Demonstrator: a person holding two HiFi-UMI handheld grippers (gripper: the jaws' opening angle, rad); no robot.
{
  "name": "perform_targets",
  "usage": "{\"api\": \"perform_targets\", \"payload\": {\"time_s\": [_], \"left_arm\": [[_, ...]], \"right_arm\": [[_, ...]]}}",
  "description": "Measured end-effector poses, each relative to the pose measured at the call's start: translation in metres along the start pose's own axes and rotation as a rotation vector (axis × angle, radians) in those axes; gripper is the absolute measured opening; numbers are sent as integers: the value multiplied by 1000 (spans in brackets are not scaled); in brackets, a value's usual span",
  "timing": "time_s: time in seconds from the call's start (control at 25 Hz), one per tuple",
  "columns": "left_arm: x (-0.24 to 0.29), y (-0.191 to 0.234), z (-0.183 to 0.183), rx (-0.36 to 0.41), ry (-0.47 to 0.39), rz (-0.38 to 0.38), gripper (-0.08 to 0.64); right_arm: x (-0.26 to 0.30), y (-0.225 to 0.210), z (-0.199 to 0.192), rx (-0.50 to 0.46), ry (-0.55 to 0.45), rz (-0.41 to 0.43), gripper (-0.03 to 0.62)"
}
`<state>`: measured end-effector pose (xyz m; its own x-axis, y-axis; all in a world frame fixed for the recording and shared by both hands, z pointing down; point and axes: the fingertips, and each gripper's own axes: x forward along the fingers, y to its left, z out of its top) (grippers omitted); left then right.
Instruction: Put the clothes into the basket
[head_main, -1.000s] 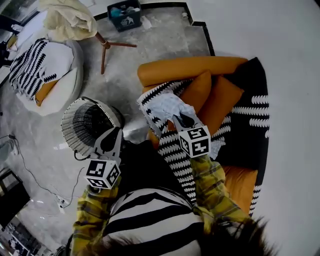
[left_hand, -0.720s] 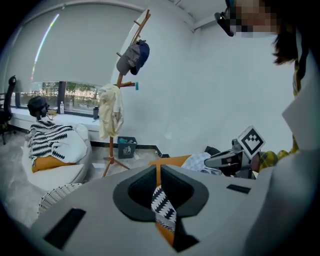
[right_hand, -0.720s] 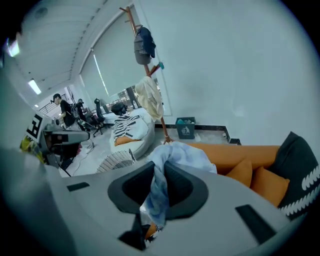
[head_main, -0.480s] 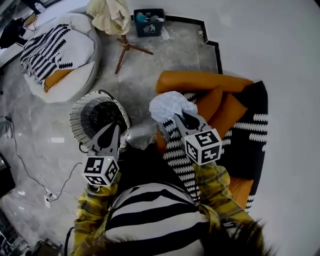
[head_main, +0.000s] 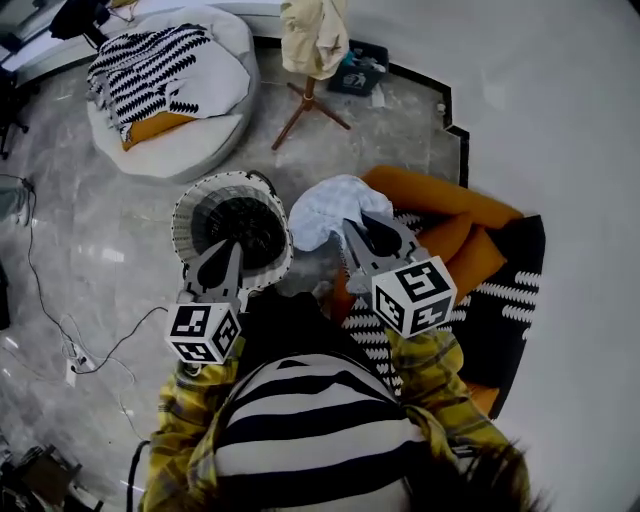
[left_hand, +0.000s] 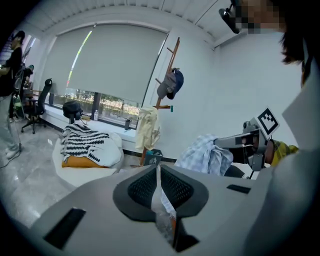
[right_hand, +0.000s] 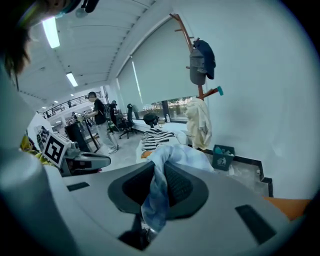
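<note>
Nearest, yellow plaid sleeves (head_main: 440, 370) lead to two hand-held grippers, each carrying a cube of black-and-white square markers. The left hand-held gripper (head_main: 224, 256) has its jaws together with nothing gripped. From the head view its tip shows over the near side of the round woven basket (head_main: 183, 225) on the floor. The right hand-held gripper (head_main: 352, 230) is clamped on a pale blue checked cloth (head_main: 325, 208). The cloth hangs bunched in the air just beside the basket's right rim, in front of the orange sofa (head_main: 430, 192). Beyond stand a wooden coat stand (head_main: 305, 95) and a dark bin (head_main: 357, 72); its white label looks too small to read. Farthest lies a white beanbag (head_main: 170, 155).
</note>
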<state>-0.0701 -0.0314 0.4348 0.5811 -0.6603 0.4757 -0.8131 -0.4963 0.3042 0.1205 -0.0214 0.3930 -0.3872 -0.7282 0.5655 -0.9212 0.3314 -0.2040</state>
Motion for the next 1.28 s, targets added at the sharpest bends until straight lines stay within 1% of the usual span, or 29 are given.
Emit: {"api": "perform_targets", "payload": {"time_s": [0.32, 0.56, 0.76, 1.12, 1.2, 1.28], "left_arm": [[-37, 55, 9, -52, -64, 84, 38], [-62, 88, 10, -94, -108, 148, 38], [-83, 111, 8, -122, -132, 198, 38], [-104, 147, -5, -169, -135, 272, 38], [-107, 153, -8, -178, -133, 278, 38], [-108, 158, -10, -186, -132, 282, 38]], "right_arm": [[29, 88, 61, -117, -67, 161, 77], [52, 144, 88, -210, -90, 268, 77], [70, 182, 92, -252, -82, 346, 77], [91, 250, 86, -288, -60, 542, 77], [96, 261, 82, -289, -48, 566, 77], [103, 266, 75, -278, -30, 571, 77]]}}
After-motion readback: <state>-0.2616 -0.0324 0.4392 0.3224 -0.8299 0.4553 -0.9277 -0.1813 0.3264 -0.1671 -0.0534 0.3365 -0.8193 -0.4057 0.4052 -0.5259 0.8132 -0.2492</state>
